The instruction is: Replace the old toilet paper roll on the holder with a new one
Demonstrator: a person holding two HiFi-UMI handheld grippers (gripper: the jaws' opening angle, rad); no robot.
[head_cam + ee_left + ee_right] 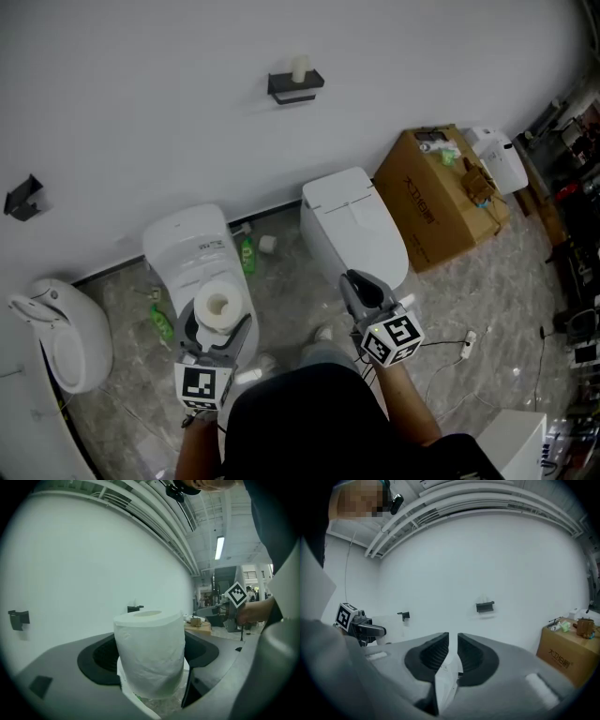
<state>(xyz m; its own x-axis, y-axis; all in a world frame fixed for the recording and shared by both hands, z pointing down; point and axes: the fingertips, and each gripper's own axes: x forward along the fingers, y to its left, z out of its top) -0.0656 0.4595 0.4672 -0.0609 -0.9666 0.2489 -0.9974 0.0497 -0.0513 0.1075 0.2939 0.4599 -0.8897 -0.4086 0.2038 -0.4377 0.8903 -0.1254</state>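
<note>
While left gripper [217,325] grips roll [217,302] (upright) | right gripper [352,278] near-shut, empty; holder [296,86] well apart

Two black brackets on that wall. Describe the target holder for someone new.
On the white wall, look up from the rightmost toilet. The black holder there carries a small pale roll stub on top; the other black bracket, far left, is bare.

two grippers [217,319] [356,281], two holders [295,86] [23,199], one cardboard box [441,202]
</note>
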